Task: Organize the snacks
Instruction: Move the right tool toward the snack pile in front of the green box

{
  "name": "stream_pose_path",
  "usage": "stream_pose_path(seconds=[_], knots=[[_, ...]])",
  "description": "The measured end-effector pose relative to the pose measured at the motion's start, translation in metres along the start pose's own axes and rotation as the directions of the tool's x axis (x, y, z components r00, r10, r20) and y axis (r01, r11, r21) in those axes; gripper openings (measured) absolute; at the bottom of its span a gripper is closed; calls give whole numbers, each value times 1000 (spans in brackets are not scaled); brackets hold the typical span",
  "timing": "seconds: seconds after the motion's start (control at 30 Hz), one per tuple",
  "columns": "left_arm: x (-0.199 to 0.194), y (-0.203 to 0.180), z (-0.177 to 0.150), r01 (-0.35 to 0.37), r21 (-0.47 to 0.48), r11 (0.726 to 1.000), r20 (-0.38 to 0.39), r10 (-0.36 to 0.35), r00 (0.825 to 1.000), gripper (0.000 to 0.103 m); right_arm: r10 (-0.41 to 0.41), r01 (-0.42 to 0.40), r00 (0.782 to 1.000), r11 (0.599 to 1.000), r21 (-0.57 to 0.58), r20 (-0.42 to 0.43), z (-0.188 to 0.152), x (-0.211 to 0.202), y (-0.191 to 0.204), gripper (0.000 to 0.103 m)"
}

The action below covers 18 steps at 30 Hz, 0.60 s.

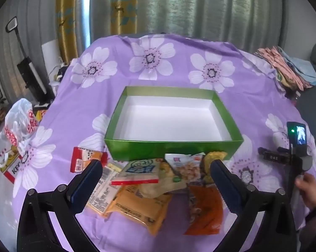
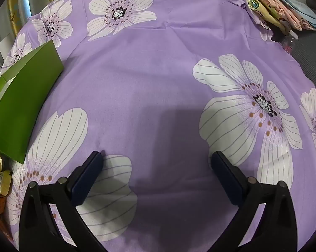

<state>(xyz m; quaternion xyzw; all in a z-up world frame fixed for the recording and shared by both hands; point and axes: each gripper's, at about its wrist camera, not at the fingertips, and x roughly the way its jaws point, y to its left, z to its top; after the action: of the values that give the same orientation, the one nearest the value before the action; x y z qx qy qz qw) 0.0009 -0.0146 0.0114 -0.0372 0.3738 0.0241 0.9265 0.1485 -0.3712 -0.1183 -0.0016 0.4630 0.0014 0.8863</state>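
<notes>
A green box (image 1: 172,149) with an empty white inside sits mid-table on the purple flowered cloth. In front of it lies a pile of snack packets (image 1: 149,184): a red and orange packet (image 1: 84,158) at the left, yellow and orange packets (image 1: 141,205), a clear bag with a blue label (image 1: 141,170), and a dark orange packet (image 1: 206,208). My left gripper (image 1: 155,168) is open above the pile, holding nothing. My right gripper (image 2: 158,159) is open and empty above bare cloth, right of the box's side (image 2: 21,105).
Folded cloths (image 1: 288,67) lie at the table's far right corner. A white plastic bag and red-white cartons (image 1: 17,138) sit at the table's left edge. The right hand with its gripper and camera (image 1: 298,145) shows at the right.
</notes>
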Motion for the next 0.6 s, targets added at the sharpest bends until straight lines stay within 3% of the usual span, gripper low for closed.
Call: stream_pose_path(seconds=[0.27, 0.43, 0.53, 0.6], knots=[[-15, -25, -1, -25, 13, 1000, 29, 25, 999, 102, -24, 24, 999, 1000, 6, -37, 5, -6, 2, 103], [-26, -24, 1, -47, 3, 999, 47, 47, 998, 102, 127, -110, 986, 983, -150, 105, -14, -80, 51, 103], [-34, -23, 0, -49, 0, 999, 59, 49, 997, 102, 275, -236, 949, 944, -232, 152, -25, -130, 82, 103], [-40, -24, -2, -55, 1, 998, 70, 55, 996, 102, 329, -275, 929, 920, -279, 170, -29, -157, 101, 103]])
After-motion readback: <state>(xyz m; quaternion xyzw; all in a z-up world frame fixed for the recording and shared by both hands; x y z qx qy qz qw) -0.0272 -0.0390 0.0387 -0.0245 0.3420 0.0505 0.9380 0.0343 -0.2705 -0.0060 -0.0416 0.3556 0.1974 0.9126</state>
